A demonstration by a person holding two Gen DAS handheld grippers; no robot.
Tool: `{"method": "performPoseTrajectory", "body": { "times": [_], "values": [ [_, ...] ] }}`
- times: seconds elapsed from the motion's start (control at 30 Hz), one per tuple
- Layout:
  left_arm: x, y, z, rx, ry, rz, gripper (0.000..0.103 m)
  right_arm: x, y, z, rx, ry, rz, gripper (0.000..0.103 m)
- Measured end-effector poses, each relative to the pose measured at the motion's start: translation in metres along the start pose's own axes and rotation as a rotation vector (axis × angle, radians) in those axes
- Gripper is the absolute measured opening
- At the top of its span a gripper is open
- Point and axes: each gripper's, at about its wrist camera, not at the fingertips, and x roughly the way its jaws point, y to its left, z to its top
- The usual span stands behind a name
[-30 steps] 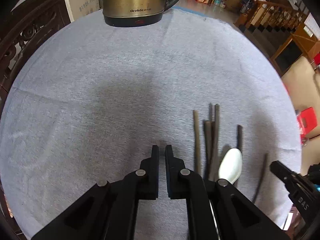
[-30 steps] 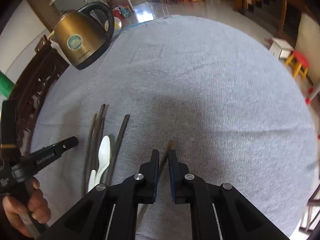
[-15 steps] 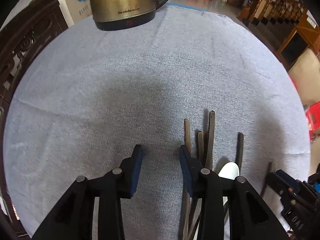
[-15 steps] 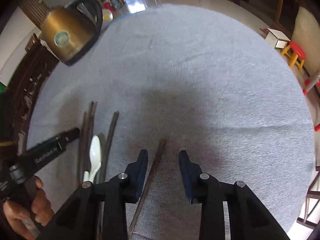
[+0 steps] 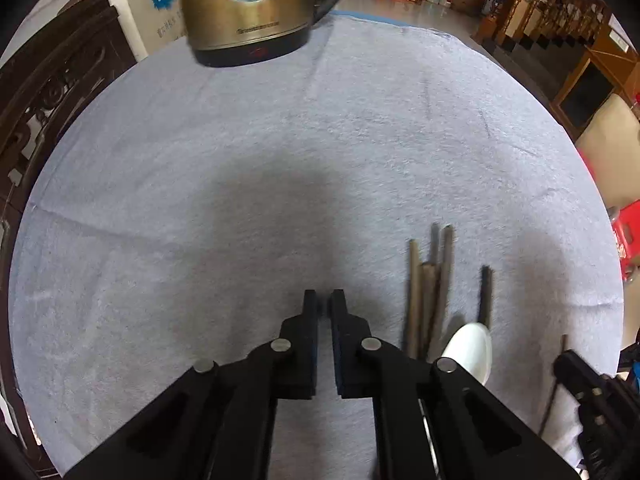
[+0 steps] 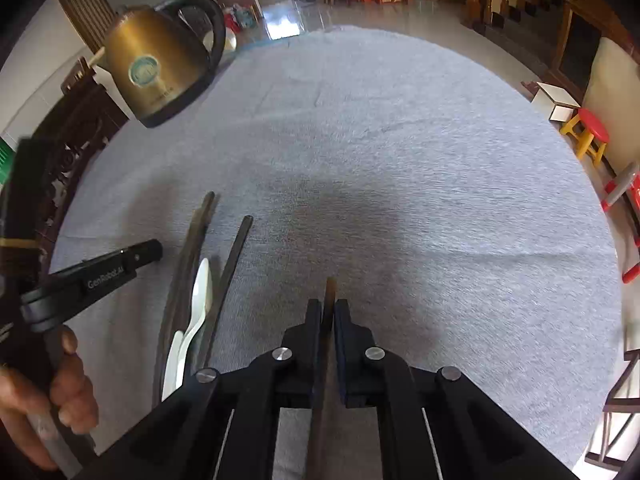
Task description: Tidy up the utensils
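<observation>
Several brown chopsticks point(image 5: 428, 300) lie bunched on the grey cloth beside a white spoon point(image 5: 470, 346). One dark chopstick point(image 5: 486, 296) lies just right of them. My left gripper point(image 5: 324, 300) hovers left of this bunch, its jaws closing to shut with nothing between them. In the right wrist view the bunch point(image 6: 192, 256), the spoon point(image 6: 200, 296) and the single chopstick point(image 6: 234, 264) lie to the left. My right gripper point(image 6: 328, 308) is closing, its pads shut on a separate brown chopstick point(image 6: 330, 290) that sticks out past the fingertips.
A brass electric kettle point(image 5: 248, 4) stands at the cloth's far edge, also the kettle point(image 6: 156, 76) at upper left. A hand point(image 6: 60, 384) holds the left gripper point(image 6: 120, 266). Carved dark wood chairs point(image 5: 48, 92) flank the left side. A red stool point(image 6: 590, 136) stands right.
Both grippers opened and then closed again. The right one now clamps the chopstick that lay between its open fingers half a second ago. The left one closed on nothing.
</observation>
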Motion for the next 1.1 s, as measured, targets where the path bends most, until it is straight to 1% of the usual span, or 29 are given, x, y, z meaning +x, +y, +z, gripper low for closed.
{"method": "performPoseTrajectory", "body": {
  "times": [0.03,0.07,0.13,0.23,0.27,0.33,0.37,0.4,0.5,0.53,0.6,0.63,0.67,0.7,0.73,0.77,0.83,0.93,1.0,1.03,1.1],
  "values": [
    [-0.001,0.006,-0.003,-0.014,0.003,-0.014,0.006,-0.004,-0.003,-0.002,0.007,-0.006,0.007,0.007],
    [-0.003,0.013,-0.005,-0.036,0.011,-0.061,0.006,-0.009,-0.009,-0.004,0.015,-0.009,0.013,0.007],
    [-0.004,0.017,-0.008,-0.044,0.028,-0.112,0.006,-0.012,-0.020,-0.010,0.043,-0.012,0.032,0.007],
    [-0.014,0.006,-0.011,-0.004,0.005,-0.127,0.007,-0.015,-0.035,-0.018,0.091,-0.012,0.064,0.007],
    [-0.019,-0.003,-0.010,0.017,-0.004,-0.135,0.013,-0.011,-0.036,-0.021,0.100,-0.008,0.073,0.007],
    [-0.020,-0.010,-0.005,0.026,-0.004,-0.130,0.022,-0.008,-0.037,-0.022,0.109,0.006,0.085,0.007],
    [-0.017,-0.016,-0.001,0.024,0.007,-0.113,0.022,-0.007,-0.040,-0.024,0.112,0.014,0.092,0.007],
    [-0.011,-0.014,0.002,0.023,0.024,-0.100,0.022,-0.005,-0.040,-0.023,0.117,0.018,0.097,0.007],
    [0.007,-0.021,0.009,-0.001,0.066,-0.087,0.022,-0.003,-0.042,-0.024,0.122,0.019,0.110,0.007],
    [0.008,-0.022,0.011,0.001,0.046,-0.078,0.022,-0.003,-0.044,-0.025,0.122,0.020,0.113,0.007],
    [0.013,-0.027,0.018,-0.002,0.046,-0.061,0.023,-0.002,-0.045,-0.025,0.120,0.027,0.122,0.007],
    [0.017,-0.032,0.023,-0.011,0.048,-0.059,0.025,0.001,-0.044,-0.025,0.119,0.031,0.124,0.007],
    [0.018,-0.037,0.024,-0.024,0.048,-0.066,0.031,0.002,-0.044,-0.026,0.119,0.033,0.126,0.007],
    [0.017,-0.040,0.025,-0.025,0.046,-0.071,0.035,0.005,-0.043,-0.026,0.122,0.035,0.129,0.007],
    [0.018,-0.045,0.026,-0.016,0.045,-0.071,0.042,0.007,-0.041,-0.025,0.124,0.030,0.130,0.007],
    [0.019,-0.050,0.025,-0.005,0.041,-0.068,0.046,0.008,-0.041,-0.025,0.123,0.030,0.131,0.007],
    [0.021,-0.059,0.022,0.004,0.036,-0.069,0.049,0.008,-0.043,-0.025,0.125,0.032,0.137,0.007],
    [0.018,-0.055,0.020,-0.014,0.037,-0.111,0.057,0.010,-0.043,-0.025,0.125,0.032,0.138,0.007],
    [0.017,-0.056,0.018,-0.003,0.038,-0.107,0.058,0.009,-0.042,-0.025,0.119,0.030,0.130,0.007],
    [0.016,-0.058,0.015,0.009,0.041,-0.109,0.061,0.009,-0.042,-0.025,0.117,0.030,0.129,0.007],
    [0.021,-0.065,0.010,0.037,0.041,-0.103,0.062,0.010,-0.043,-0.025,0.122,0.032,0.135,0.007]
  ]
}}
